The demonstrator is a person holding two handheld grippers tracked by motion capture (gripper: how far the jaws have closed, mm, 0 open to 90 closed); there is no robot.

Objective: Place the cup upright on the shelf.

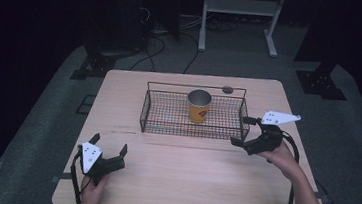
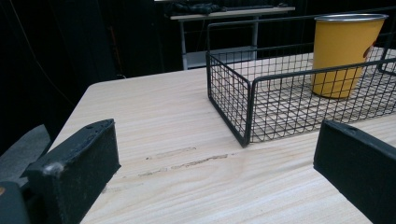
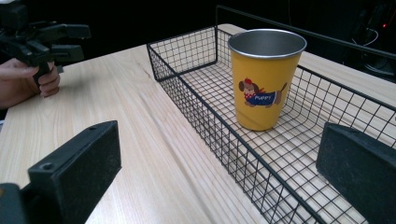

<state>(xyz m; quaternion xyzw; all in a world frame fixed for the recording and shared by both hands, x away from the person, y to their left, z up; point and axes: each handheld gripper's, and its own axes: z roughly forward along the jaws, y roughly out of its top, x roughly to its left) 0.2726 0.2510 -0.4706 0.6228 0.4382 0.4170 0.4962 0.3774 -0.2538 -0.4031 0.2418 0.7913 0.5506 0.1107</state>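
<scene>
Yellow metal cup [image 1: 198, 106] is seen upright in the high view, inside the black wire basket [image 1: 167, 115] that is set toward the far edge of the wooden table [image 1: 186, 178], slightly right of the basket's middle. The right gripper [image 1: 241, 131] is held just beside the basket's right near corner, its jaws spread wide, with nothing between them. The left gripper [image 1: 109, 146] is held near the table's near left corner, well apart from the basket, its jaws likewise spread wide and empty.

From the left gripper view, two black jaws are seen far apart at the lower corners, with bare table [image 2: 168, 140] between them. The basket [image 2: 233, 105] is seen ahead to the right, and the cup [image 2: 343, 53] stands inside it, beyond the near wire wall.

From the right gripper view, the jaws are again seen wide apart, gripping nothing; whether they touch the wire cannot be told. The basket's near rim [image 3: 224, 126] runs between them, and the cup [image 3: 264, 77], printed with a cartoon dog, stands on the mesh floor. The left gripper [image 3: 39, 39] is seen at the upper left, held in a hand [image 3: 23, 84] over the table's edge.
</scene>
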